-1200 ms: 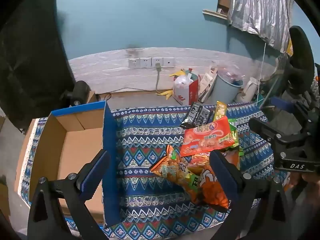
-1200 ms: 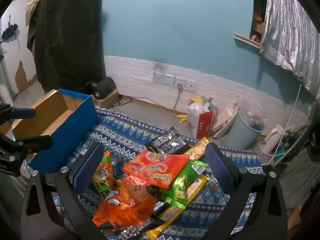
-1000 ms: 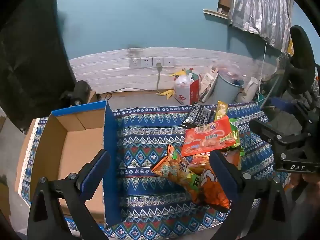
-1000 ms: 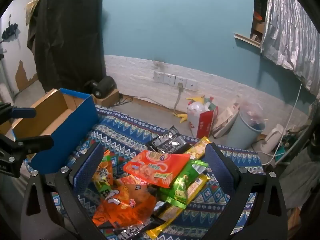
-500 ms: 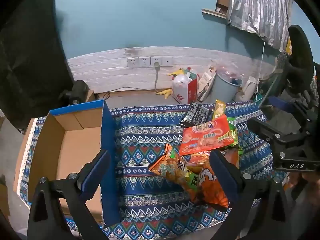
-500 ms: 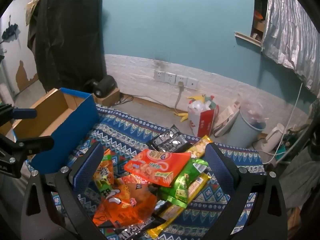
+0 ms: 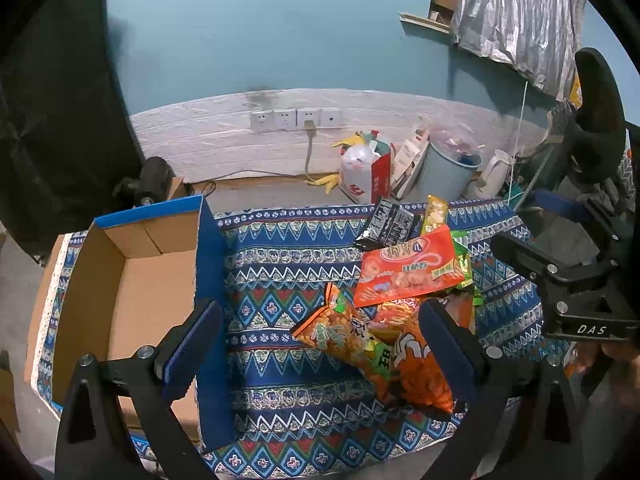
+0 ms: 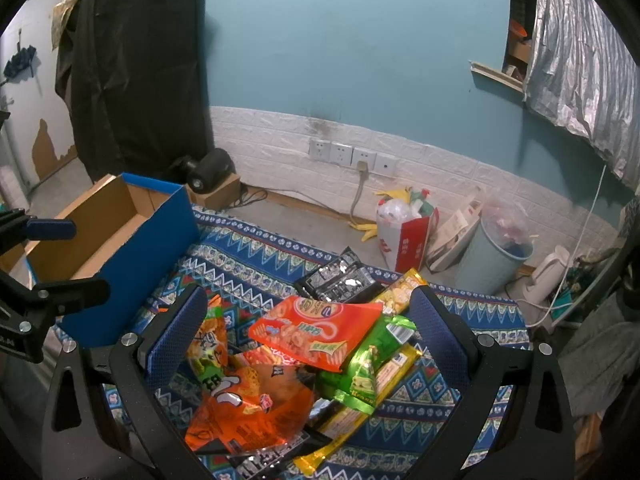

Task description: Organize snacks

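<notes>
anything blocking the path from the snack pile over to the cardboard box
Only the box's own blue side wall, standing upright between the snack pile and the cardboard box; snacks must go over it. The patterned cloth between them is bare.

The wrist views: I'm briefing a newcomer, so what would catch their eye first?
A bright heap of snack bags on the patterned blue cloth, an orange-red packet on top. To its left stands an open cardboard box with blue outer walls, nothing visible inside. Both hand-held grippers hover open, holding nothing.
</notes>
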Demonstrator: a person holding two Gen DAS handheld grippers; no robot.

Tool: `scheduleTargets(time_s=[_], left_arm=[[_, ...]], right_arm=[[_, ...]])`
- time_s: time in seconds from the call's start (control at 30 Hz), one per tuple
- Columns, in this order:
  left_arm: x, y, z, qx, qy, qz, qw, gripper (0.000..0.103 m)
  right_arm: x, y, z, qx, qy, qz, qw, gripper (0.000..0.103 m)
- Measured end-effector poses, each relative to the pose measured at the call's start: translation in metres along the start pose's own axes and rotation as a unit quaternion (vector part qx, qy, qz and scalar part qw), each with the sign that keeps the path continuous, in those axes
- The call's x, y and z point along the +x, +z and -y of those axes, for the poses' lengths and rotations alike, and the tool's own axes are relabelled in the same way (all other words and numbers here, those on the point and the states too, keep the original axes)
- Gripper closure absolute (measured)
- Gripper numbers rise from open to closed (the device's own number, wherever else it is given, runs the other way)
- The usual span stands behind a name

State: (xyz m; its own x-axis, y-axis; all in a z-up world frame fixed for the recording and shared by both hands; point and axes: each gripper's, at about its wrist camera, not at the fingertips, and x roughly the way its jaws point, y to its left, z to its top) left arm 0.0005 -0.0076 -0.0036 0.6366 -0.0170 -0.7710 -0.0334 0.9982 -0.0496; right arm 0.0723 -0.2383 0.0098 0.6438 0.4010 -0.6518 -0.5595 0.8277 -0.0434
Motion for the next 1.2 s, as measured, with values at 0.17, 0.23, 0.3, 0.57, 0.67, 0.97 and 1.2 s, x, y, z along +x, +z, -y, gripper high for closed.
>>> scheduleTargets(time_s=[0.17, 0.23, 0.3, 0.57, 0.67, 0.97, 1.2], left_arm=[[0.0001, -0.0004, 0.0007, 0.0, -0.001, -0.001, 1.0, 0.003], [0.0001, -0.0007, 0.0008, 0.0, -0.002, -0.002, 1.0, 0.003], [0.0, -0.0009, 0.0007, 0.001, -0.002, -0.002, 1.0, 0.003], [0.0006, -0.0024, 0.0022, 0.004, -0.004, -0.004, 1.0, 0.003], [0.0009, -0.0016, 0.0029, 0.005, -0.005, -0.006, 1.0, 0.003], [0.001, -0.0014, 0.0004, 0.0, -0.003, -0.002, 1.0, 0.003], [0.0013, -0.0012, -0.0005, 0.003, -0.004, -0.003, 1.0, 0.003]], right_arm=[[0.0013, -0.0041, 0.0002, 0.002, -0.001, -0.001, 1.0, 0.004], [0.0016, -0.0042, 0.0001, 0.001, 0.0, -0.001, 1.0, 0.004], [0.0017, -0.004, 0.0, 0.001, 0.0, -0.001, 1.0, 0.004], [0.0015, -0.005, 0.0004, 0.001, -0.001, -0.002, 1.0, 0.004], [0.0023, -0.0061, 0.0005, 0.001, 0.0, -0.003, 1.0, 0.004], [0.0029, -0.0043, 0.0005, 0.0, -0.001, -0.004, 1.0, 0.004], [0.0028, -0.0054, 0.0007, 0.0, 0.0, -0.005, 1.0, 0.004]])
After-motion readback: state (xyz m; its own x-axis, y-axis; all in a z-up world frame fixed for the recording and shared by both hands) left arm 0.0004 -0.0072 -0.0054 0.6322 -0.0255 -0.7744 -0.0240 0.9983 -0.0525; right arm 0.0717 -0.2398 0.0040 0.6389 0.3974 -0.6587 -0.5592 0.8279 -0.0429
